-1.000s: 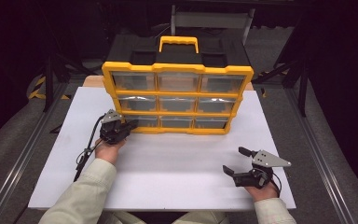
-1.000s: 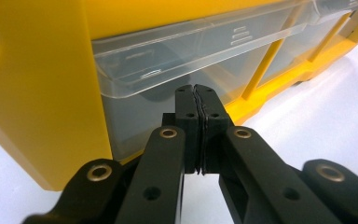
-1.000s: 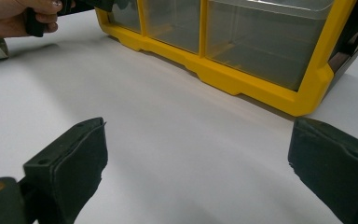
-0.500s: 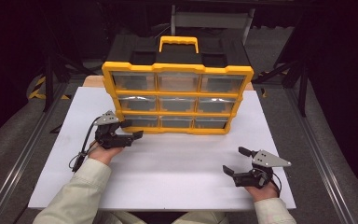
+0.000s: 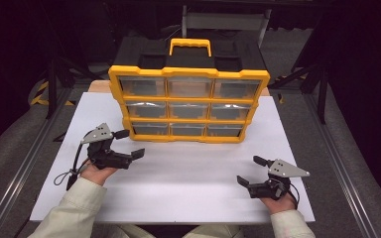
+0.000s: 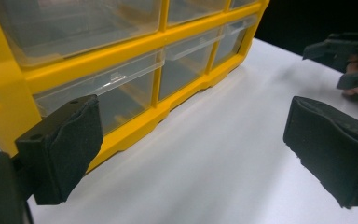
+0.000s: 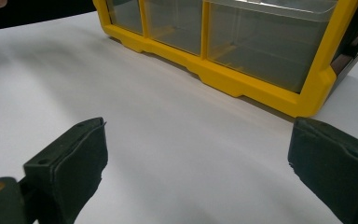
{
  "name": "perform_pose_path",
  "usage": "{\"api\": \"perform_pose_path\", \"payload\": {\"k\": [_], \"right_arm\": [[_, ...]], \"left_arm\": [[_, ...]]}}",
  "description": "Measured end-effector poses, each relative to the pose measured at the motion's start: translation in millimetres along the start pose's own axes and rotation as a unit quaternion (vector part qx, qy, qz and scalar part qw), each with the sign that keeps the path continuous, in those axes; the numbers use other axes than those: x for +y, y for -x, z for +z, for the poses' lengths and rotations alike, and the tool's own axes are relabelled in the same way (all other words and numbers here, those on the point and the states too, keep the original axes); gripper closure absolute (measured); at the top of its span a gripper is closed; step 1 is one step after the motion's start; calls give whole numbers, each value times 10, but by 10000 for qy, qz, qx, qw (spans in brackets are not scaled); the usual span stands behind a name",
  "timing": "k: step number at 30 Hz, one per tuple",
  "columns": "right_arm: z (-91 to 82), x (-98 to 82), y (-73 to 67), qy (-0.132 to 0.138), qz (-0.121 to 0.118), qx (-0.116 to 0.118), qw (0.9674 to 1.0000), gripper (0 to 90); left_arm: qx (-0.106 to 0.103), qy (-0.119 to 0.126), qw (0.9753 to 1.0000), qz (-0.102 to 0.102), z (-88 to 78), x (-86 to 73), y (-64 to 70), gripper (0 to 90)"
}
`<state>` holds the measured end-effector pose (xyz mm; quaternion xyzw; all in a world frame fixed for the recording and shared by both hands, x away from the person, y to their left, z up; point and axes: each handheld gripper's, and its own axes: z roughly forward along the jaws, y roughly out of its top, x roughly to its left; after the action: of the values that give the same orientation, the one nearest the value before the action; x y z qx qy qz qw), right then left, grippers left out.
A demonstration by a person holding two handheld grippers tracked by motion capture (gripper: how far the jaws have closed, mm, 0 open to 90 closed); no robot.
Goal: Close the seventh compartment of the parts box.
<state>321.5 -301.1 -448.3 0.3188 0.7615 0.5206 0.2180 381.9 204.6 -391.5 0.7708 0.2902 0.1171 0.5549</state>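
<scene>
High view showed the yellow drawer organizer (image 5: 188, 106) standing upright ahead of both tools, its clear drawers (image 5: 188, 110) facing the person, probably so they could be reached. Left tool (image 5: 129, 145) hovered just before the organizer's lower left corner, jaws apart and empty, seemingly lined up on the bottom row. Right tool (image 5: 249, 171) waited well apart on the white tabletop (image 5: 188, 183), jaws likewise apart.
</scene>
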Motion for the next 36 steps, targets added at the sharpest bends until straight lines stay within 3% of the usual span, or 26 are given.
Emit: {"api": "perform_pose_path", "payload": {"k": [6,18,25,36], "right_arm": [[-1,0,0,-1,-4,-2,10000,53],[-4,3,-4,20,-15,-4,10000,53],[-6,5,-5,28,-26,-5,10000,52],[-8,4,-3,36,-25,19,10000,52]], "left_arm": [[-39,151,9999,44,-176,-68,61,42],[61,556,9984,-68,-514,-313,17,36],[178,619,9979,-15,-621,-456,-4,32],[277,731,9969,-98,-746,-691,-21,30]]}}
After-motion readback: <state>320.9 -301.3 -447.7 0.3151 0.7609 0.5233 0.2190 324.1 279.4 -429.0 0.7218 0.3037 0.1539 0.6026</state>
